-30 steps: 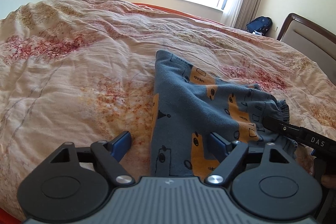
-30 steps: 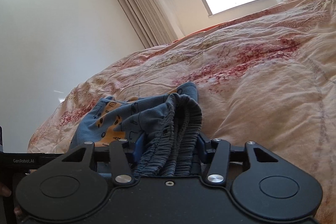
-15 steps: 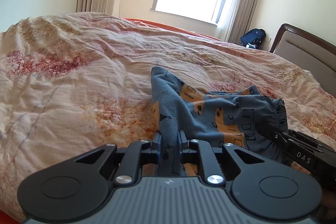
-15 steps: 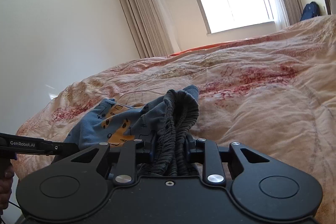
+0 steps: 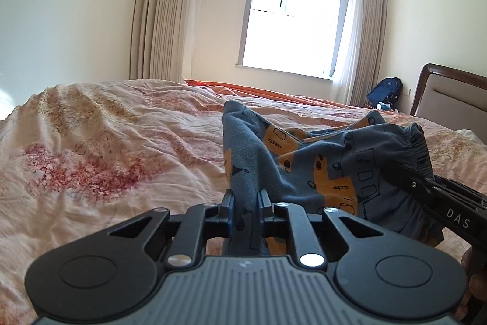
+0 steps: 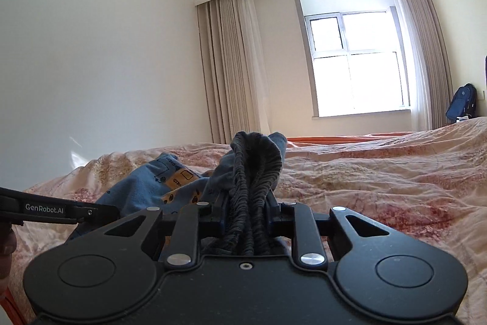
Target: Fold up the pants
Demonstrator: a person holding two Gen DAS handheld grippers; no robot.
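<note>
Both claws have risen, left claw (image 5: 246, 210) and right claw (image 6: 247, 213) clenched on pants (image 5: 307, 160).

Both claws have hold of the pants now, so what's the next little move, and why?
Probably lift and draw the two apart. The left gripper pinches the plain edge and the right gripper pinches the waistband, but the pants between them are slack and bunched.

The left gripper (image 5: 246, 213) is hiding the pinched part of the pants (image 5: 304, 160) between its fingers. The right gripper (image 6: 246, 217) is covering the waistband's lower end. The headboard (image 5: 450, 99) is running off the right edge.
</note>
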